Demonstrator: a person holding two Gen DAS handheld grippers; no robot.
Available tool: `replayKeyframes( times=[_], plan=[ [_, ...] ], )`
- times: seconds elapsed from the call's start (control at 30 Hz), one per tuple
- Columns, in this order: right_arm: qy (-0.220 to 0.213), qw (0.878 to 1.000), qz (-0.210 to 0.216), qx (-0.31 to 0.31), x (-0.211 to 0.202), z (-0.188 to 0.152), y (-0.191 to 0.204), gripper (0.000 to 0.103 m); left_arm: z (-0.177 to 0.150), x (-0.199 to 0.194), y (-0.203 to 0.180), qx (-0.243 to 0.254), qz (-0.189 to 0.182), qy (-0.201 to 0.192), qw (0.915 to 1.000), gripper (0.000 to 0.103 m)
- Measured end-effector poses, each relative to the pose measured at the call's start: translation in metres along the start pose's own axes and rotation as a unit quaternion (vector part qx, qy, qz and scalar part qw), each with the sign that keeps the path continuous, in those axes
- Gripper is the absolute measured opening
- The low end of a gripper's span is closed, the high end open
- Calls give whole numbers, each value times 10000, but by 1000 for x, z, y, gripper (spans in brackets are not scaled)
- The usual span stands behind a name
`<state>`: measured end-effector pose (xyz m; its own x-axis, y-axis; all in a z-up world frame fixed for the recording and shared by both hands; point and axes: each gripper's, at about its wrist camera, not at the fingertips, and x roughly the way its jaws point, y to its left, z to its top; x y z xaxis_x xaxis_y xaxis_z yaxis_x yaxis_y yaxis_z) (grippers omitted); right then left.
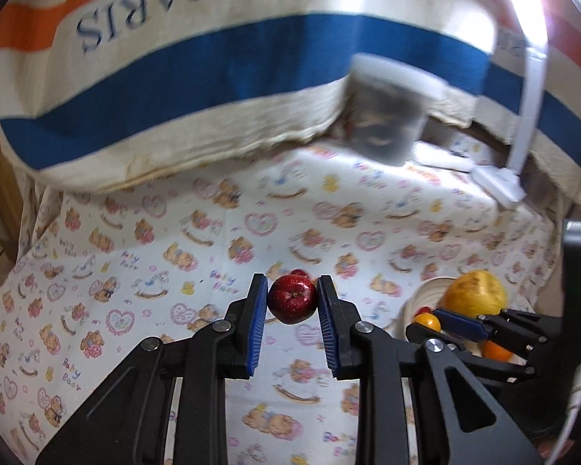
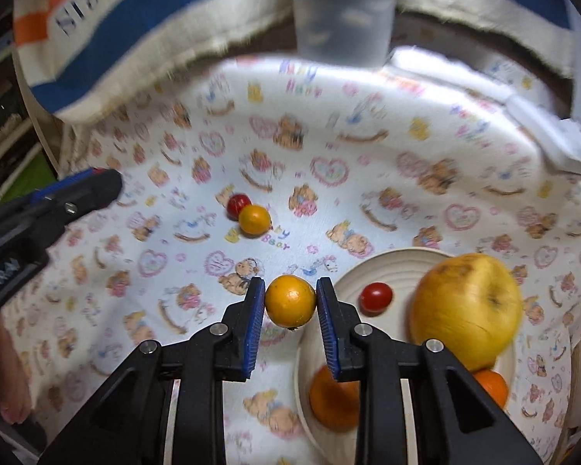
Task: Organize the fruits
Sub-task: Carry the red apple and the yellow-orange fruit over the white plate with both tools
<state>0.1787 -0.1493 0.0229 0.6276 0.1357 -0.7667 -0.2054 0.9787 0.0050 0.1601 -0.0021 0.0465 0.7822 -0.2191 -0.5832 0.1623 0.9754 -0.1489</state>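
Teddy-bear cloth (image 2: 329, 124) covers the whole table under your two tools. Closest to you, your left gripper (image 1: 292, 300) is squeezed tight on a small red fruit (image 1: 291, 299), so it can ride along without rolling away. Your right gripper (image 2: 290, 301) is pinched the same way on a small orange fruit (image 2: 290, 301), which hangs just beside the rim of the cream plate (image 2: 391, 263). That plate looks like the home for all the fruit: a big yellow apple (image 2: 466, 310), a little red fruit (image 2: 375, 297) and two orange ones already sit in it. A bit farther out, two more little fruits, one red (image 2: 238, 204) and one orange (image 2: 254, 220), lie touching on the cloth, probably waiting for their turn. Farthest back, a clear tub (image 2: 342, 11) stands by a striped bag (image 1: 213, 77).
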Motion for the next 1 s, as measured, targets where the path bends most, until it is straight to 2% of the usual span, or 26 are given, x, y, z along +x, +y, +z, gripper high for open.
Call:
replayKeyframes(
  times=[0.2,0.3,0.5,0.83,1.0],
  plan=[
    [-590,9981,89,124,-61,-8,-16,28,-7,-29,-39,444,-494,-274,9974,25],
    [-864,9961,18,148,-87,-21,-29,28,-14,-38,-58,670,-516,-401,9956,25],
    [-1255,9905,-306,473,-123,-62,-63,28,-31,-37,-91,1065,-724,-207,9915,25],
    [-977,9917,-16,830,-97,-100,-102,28,-60,-7,-130,1506,-1271,422,9795,25],
    [-550,9916,318,1130,-73,-110,-117,28,-71,5,-141,1605,-1611,643,9717,25]
  ],
)
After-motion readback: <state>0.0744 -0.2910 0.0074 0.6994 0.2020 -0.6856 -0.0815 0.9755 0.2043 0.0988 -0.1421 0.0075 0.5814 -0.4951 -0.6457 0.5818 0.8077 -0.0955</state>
